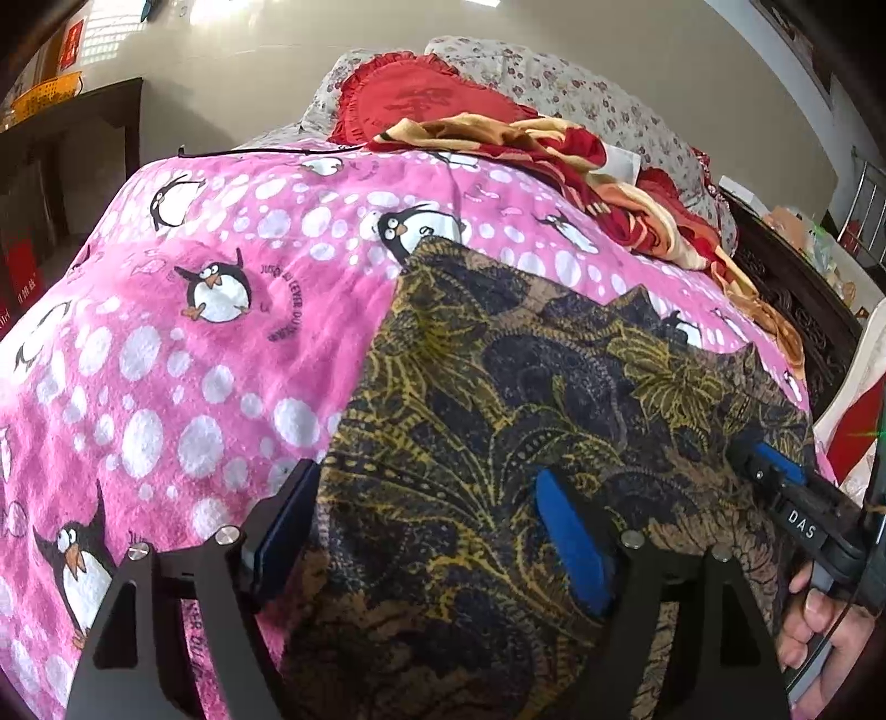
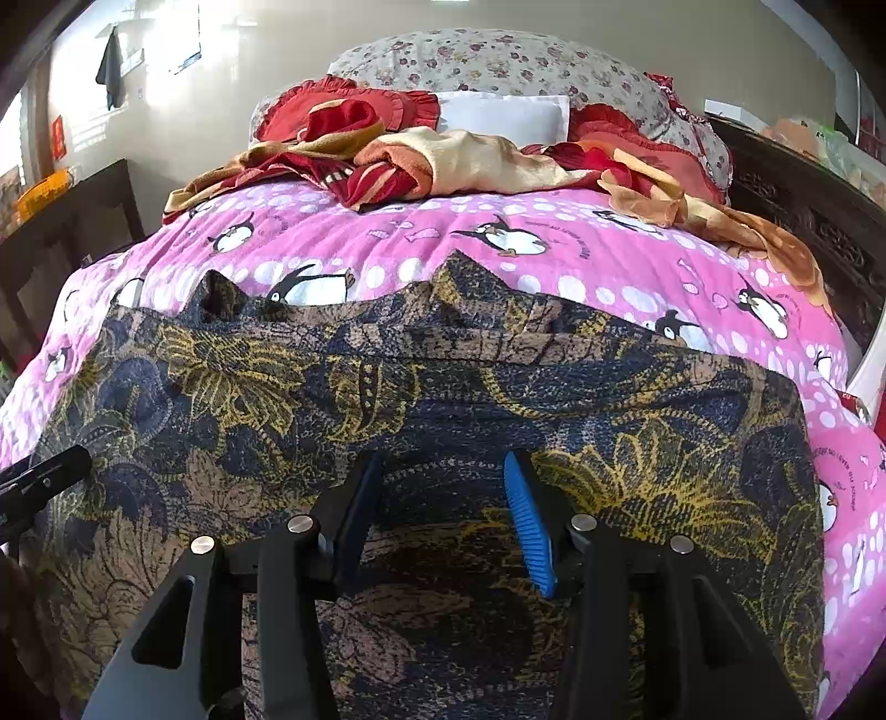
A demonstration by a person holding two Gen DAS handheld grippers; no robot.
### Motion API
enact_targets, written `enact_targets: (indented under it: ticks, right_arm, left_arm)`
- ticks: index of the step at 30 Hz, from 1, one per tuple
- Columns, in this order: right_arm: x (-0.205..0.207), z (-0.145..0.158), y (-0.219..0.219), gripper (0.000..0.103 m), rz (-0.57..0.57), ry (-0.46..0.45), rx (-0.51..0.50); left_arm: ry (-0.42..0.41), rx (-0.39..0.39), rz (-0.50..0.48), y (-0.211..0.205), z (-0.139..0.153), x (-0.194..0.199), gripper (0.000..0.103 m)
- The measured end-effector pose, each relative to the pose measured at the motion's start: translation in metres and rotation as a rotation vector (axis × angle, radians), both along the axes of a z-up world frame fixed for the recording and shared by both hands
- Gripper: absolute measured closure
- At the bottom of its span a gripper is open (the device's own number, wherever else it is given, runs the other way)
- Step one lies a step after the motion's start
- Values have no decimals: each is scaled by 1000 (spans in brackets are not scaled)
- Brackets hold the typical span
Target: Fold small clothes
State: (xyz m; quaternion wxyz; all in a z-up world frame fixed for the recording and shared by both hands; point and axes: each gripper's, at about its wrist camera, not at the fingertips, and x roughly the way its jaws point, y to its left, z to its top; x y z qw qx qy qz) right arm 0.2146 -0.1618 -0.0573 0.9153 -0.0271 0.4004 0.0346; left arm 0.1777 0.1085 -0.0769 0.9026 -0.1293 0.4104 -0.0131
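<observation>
Dark floral garment point(image 2: 421, 387) lies spread flat at the bed's near edge on the pink blanket point(image 1: 183, 354); left gripper point(image 1: 426, 531) and right gripper point(image 2: 437, 520) hover over it, jaws wide, gripping nothing; pinch matching near corners evenly before folding.

White letters "DAS" stand on a small black block on the right gripper point(image 1: 775, 471), seen from the left wrist. The fluffy pink penguin-print blanket point(image 1: 166, 343) carries curved dark lettering beside a penguin, partly legible as "DU LEVER DU". A red wall sign point(image 1: 72, 44) bears marks too blurred to read.
</observation>
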Motion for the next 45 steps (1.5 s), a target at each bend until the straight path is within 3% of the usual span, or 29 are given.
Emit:
enact_targets:
  ticks: [45]
  right_arm:
    - [1, 0, 0, 40, 27, 14, 43]
  left_arm:
    - [-17, -45, -10, 3, 0, -4, 15]
